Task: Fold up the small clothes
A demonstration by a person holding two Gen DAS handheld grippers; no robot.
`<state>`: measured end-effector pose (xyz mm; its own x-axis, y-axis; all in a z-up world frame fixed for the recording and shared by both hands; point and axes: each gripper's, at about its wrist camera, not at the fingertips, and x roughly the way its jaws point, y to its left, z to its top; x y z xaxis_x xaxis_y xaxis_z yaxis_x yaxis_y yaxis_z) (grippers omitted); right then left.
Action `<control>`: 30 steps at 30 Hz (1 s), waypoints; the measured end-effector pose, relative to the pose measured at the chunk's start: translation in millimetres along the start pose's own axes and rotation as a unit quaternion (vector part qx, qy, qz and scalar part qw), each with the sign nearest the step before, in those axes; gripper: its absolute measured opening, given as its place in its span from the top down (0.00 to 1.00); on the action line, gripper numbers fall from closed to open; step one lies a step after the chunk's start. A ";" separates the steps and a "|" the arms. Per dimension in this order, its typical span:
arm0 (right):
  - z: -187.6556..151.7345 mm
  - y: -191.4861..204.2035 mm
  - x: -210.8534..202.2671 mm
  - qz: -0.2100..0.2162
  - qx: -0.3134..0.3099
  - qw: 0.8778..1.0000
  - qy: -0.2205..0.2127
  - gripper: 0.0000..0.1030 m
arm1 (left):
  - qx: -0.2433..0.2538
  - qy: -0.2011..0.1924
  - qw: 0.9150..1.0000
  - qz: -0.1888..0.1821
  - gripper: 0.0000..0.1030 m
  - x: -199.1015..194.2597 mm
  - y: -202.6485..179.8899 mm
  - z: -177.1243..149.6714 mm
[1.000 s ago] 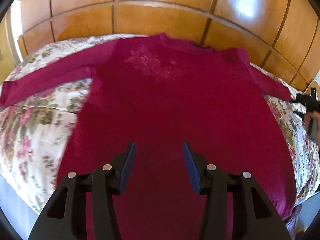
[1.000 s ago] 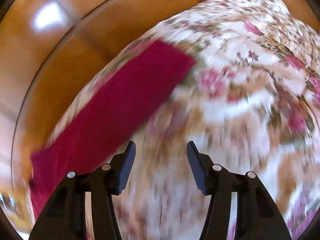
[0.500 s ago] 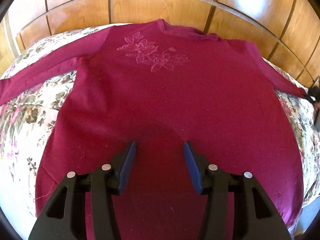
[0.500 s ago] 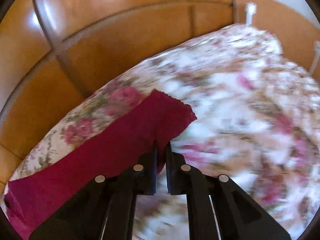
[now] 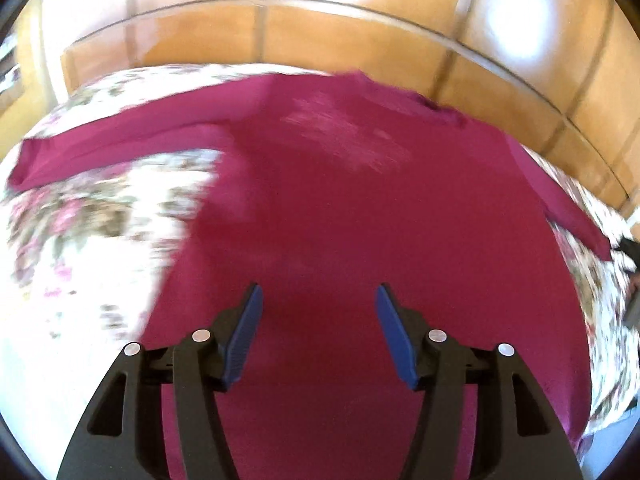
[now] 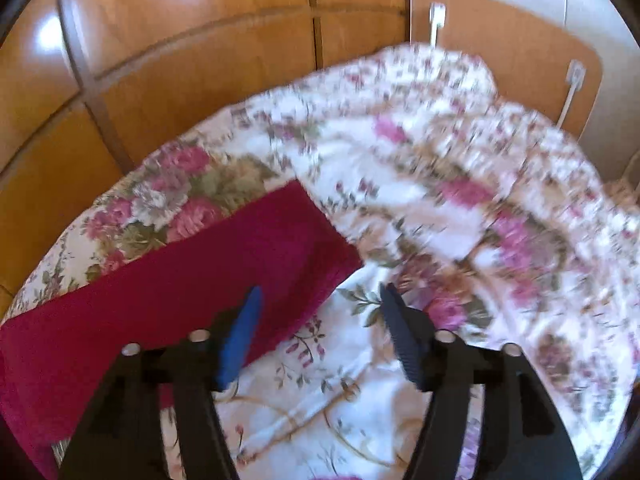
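Observation:
A magenta long-sleeved top lies flat on a floral bedspread, both sleeves spread out. My left gripper is open and empty above the lower body of the top. In the right wrist view the cuff end of the right sleeve lies flat on the bedspread. My right gripper is open and empty just above the cuff's near corner, with its left finger over the fabric. The left wrist view is blurred.
Wooden wardrobe panels stand behind the bed. A wooden headboard with white cables is at the back right in the right wrist view. The right gripper shows dark at the far right edge of the left wrist view.
My right gripper was shut at the sleeve cuff half a second ago and is now open, with the cuff lying flat. My left gripper has shifted, with the shirt now sitting further right in its view.

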<state>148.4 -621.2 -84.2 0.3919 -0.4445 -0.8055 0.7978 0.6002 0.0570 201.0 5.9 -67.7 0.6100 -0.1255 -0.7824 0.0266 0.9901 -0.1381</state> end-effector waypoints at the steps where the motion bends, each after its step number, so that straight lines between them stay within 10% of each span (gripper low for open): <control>1: -2.8 4.7 -9.2 0.007 -0.009 1.000 -0.009 0.25 | -0.016 -0.007 1.000 0.019 0.44 -5.2 18.5 0.4; 8: -72.4 88.4 -83.4 0.160 -0.142 0.977 -0.005 0.15 | -0.201 -0.022 0.975 0.089 0.33 -22.5 160.1 4.8; 14: -175.6 198.4 -141.6 0.328 -0.297 0.895 0.052 0.11 | -0.339 -0.045 0.931 0.126 0.33 -33.2 252.2 6.3; 18: -241.7 246.2 -151.2 0.341 -0.380 0.855 0.088 0.11 | -0.299 -0.060 0.942 0.140 0.33 -38.9 236.8 15.1; 23: -241.4 249.1 -142.7 0.340 -0.360 0.861 0.113 0.18 | -0.170 -0.066 0.978 0.100 0.33 -32.6 164.1 23.9; 30: -121.8 162.3 -80.0 0.300 -0.119 0.940 0.108 0.38 | -0.062 -0.056 0.996 -0.003 0.31 -19.4 62.2 20.4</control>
<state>190.8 -407.2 -82.4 0.6163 0.1509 -0.7729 0.3282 0.8430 0.4263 207.0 71.2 -48.8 0.6952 -0.1162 -0.7093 -0.0640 0.9729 -0.2221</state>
